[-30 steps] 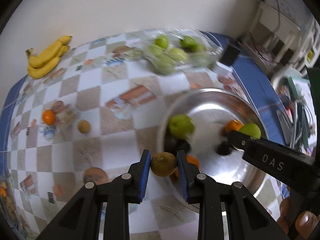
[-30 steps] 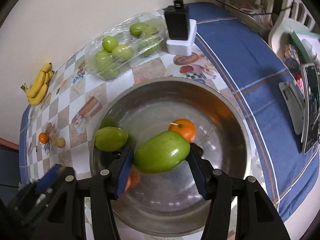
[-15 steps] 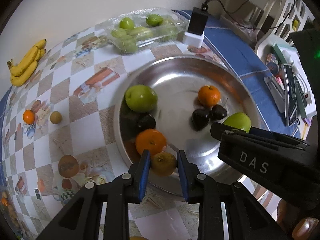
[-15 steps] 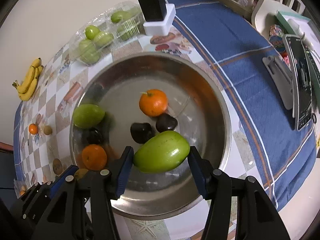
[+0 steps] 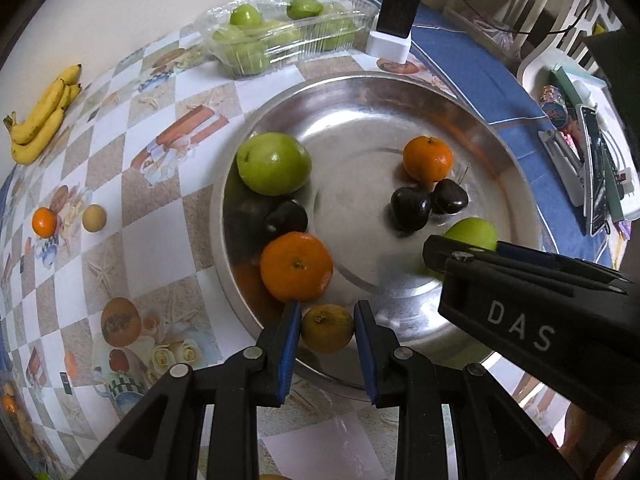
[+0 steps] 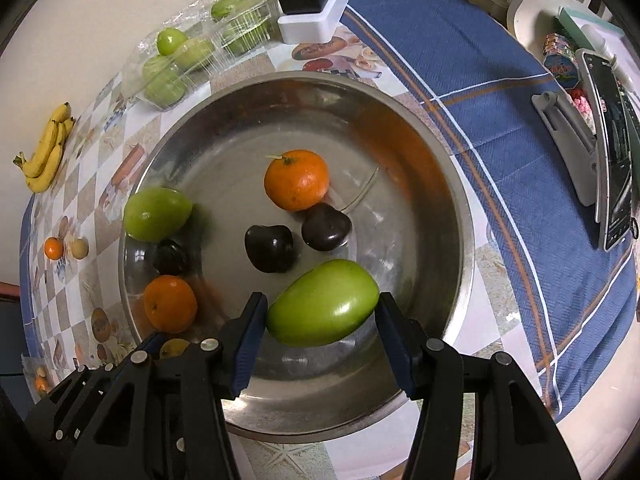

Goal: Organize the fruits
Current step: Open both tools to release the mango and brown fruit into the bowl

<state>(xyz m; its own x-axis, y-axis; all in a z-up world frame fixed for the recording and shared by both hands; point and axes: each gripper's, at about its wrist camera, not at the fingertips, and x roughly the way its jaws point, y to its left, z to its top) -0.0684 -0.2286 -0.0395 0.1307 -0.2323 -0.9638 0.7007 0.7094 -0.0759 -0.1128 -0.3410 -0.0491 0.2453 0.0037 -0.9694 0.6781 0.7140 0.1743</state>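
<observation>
My left gripper [image 5: 326, 330] is shut on a small dull yellow-brown citrus [image 5: 327, 328], held over the near rim of the steel bowl [image 5: 360, 92]. My right gripper [image 6: 320, 314] is shut on an oblong green fruit [image 6: 323, 303] low inside the same bowl [image 6: 448, 200]. In the bowl lie a green fruit [image 5: 274, 163], two oranges [image 5: 296, 266] [image 5: 427, 159] and three dark plums [image 5: 410, 209]. The right gripper's black body [image 5: 520, 320] crosses the left wrist view, with its green fruit [image 5: 472, 233] peeking behind.
Bananas [image 5: 40, 116] lie far left on the checked tablecloth. A small orange [image 5: 44, 222] and a tan round fruit [image 5: 94, 218] sit left of the bowl. A clear box of green fruits [image 5: 280, 36] and a black charger [image 5: 400, 8] stand behind it. A phone [image 6: 610, 152] rests at right.
Both grippers have come down toward the bowl with their fruits. The left one swung from the bowl's left side to over its near rim; the bowl's fruits now look larger.
</observation>
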